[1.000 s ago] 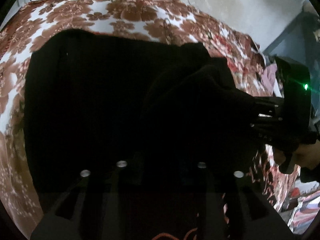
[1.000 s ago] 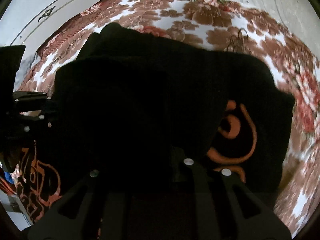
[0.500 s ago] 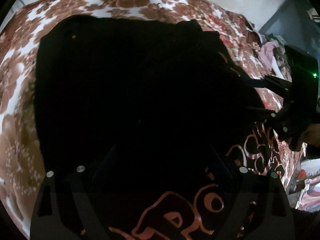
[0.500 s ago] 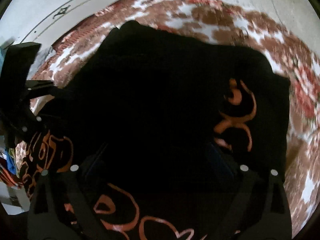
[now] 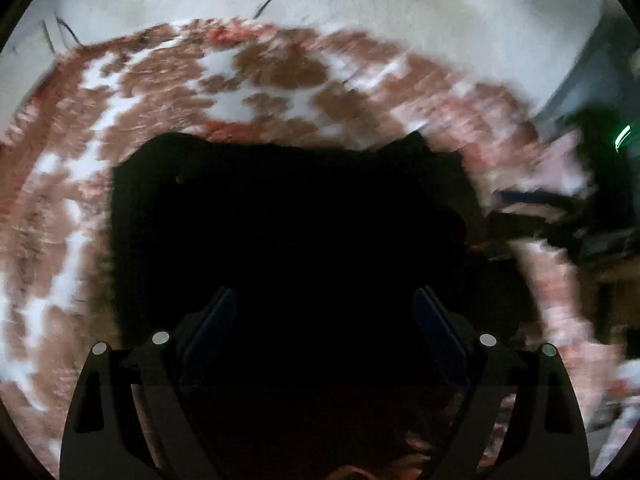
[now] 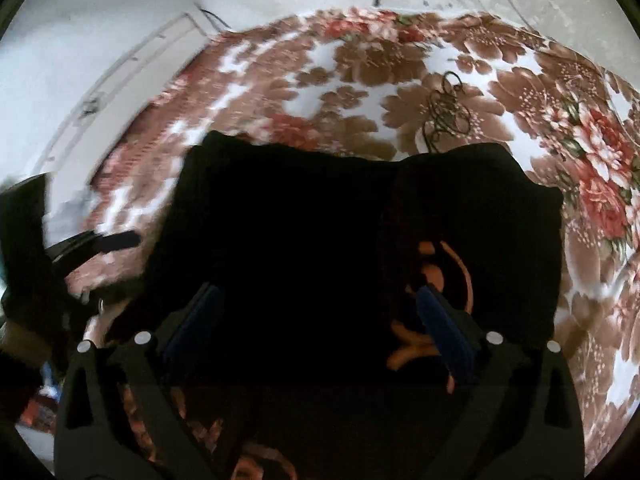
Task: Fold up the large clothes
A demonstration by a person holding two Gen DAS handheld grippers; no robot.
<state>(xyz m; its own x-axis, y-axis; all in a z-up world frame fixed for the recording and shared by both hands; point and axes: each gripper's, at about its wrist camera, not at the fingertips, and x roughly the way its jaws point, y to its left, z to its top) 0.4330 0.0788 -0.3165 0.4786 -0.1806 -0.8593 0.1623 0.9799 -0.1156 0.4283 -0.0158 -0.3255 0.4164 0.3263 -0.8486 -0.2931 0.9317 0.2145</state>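
Observation:
A black garment with orange print lies folded on a floral blanket; it fills the middle of the left wrist view (image 5: pixel 288 232) and the right wrist view (image 6: pixel 320 232). My left gripper (image 5: pixel 324 320) is open and empty above the garment's near edge. My right gripper (image 6: pixel 320 320) is open and empty above it too, with orange print (image 6: pixel 436 272) beside its right finger. The right gripper shows blurred at the right of the left wrist view (image 5: pixel 560 216); the left gripper shows at the left of the right wrist view (image 6: pixel 80 248).
The floral brown, white and red blanket (image 6: pixel 480 80) covers the bed around the garment. A thin dark tangled cord (image 6: pixel 444 112) lies on it behind the garment. A pale wall (image 5: pixel 360 8) stands behind the bed. Clutter sits at the far right (image 5: pixel 616 400).
Both grippers were shut on the garment's edge, carried it forward over the rest, opened and let go. They have now pulled back and up, and the garment lies folded.

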